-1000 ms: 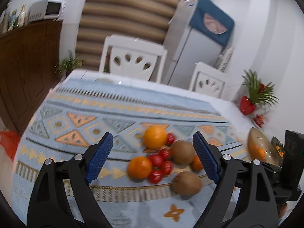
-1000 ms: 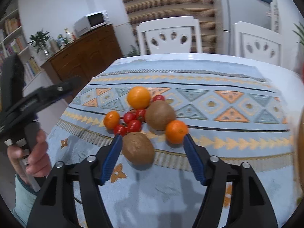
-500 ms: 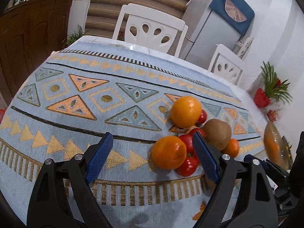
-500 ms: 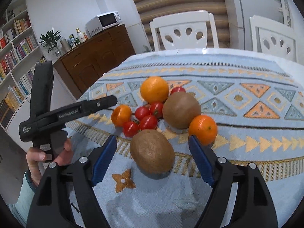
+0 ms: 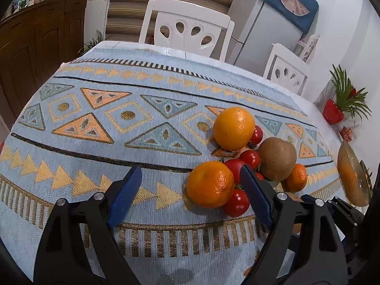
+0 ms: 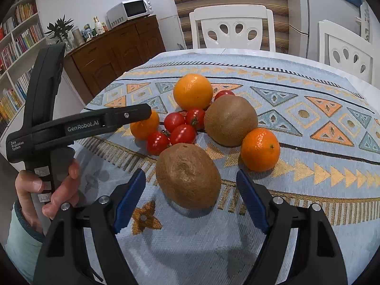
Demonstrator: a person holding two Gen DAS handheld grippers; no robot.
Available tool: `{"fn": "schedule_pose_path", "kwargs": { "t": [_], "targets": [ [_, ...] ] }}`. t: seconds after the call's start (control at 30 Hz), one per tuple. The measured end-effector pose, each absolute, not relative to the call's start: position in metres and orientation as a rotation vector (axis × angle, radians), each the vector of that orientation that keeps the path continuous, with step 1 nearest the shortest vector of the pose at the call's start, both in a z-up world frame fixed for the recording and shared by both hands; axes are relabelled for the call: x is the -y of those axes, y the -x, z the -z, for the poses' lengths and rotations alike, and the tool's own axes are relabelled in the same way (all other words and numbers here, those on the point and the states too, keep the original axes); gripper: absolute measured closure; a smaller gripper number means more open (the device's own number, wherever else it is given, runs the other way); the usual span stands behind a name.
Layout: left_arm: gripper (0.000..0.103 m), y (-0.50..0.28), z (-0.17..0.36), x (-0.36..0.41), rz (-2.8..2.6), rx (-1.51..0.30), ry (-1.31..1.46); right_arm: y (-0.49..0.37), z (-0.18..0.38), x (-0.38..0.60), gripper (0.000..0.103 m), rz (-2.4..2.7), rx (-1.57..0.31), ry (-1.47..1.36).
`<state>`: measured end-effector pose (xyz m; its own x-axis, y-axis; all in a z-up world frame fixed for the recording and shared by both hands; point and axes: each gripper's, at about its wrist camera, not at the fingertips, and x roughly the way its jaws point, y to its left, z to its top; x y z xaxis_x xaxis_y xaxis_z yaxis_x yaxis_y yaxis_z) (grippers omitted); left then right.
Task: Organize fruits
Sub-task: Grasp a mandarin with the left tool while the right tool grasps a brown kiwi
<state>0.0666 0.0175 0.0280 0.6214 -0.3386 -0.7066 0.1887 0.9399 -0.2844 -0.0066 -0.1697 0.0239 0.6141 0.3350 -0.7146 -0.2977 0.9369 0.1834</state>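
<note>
A pile of fruit lies on the patterned tablecloth (image 5: 99, 123). It holds a large orange (image 5: 234, 128), a mandarin (image 5: 210, 184), a kiwi (image 5: 276, 159), a smaller mandarin (image 5: 296, 178) and several cherry tomatoes (image 5: 236, 201). My left gripper (image 5: 190, 169) is open just in front of the near mandarin, which sits toward its right finger. My right gripper (image 6: 190, 173) is open with a second kiwi (image 6: 188, 175) lying between its blue pads, untouched. Behind that kiwi are the tomatoes (image 6: 182, 134), the other kiwi (image 6: 230, 120), the orange (image 6: 192, 92) and a mandarin (image 6: 260, 149).
An amber glass bowl (image 5: 351, 180) stands at the table's right edge. A person's hand (image 6: 47, 190) holds the left gripper's handle at the left. Two white chairs (image 5: 185, 26) stand behind the table, a wooden sideboard (image 6: 114, 54) to the left.
Both grippers have come closer to the fruit. The left one now sits near the mandarin, and the right one has the near kiwi between its open fingers.
</note>
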Motion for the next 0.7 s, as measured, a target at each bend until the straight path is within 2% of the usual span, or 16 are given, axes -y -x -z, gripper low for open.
{"fn": "schedule_pose_path", "kwargs": {
  "t": [0.3, 0.5, 0.7],
  "targets": [
    [0.026, -0.071, -0.019, -0.009, 0.329, -0.899, 0.154, 0.0, -0.017, 0.165, 0.025, -0.357, -0.865, -0.025],
    [0.035, -0.07, -0.018, -0.004, 0.32, -0.898, 0.12, 0.0, -0.017, 0.161, 0.025, -0.358, -0.862, -0.004],
    [0.046, -0.068, -0.019, 0.002, 0.336, -0.89, 0.092, 0.0, -0.017, 0.158, 0.032, -0.364, -0.857, 0.014]
  ]
}}
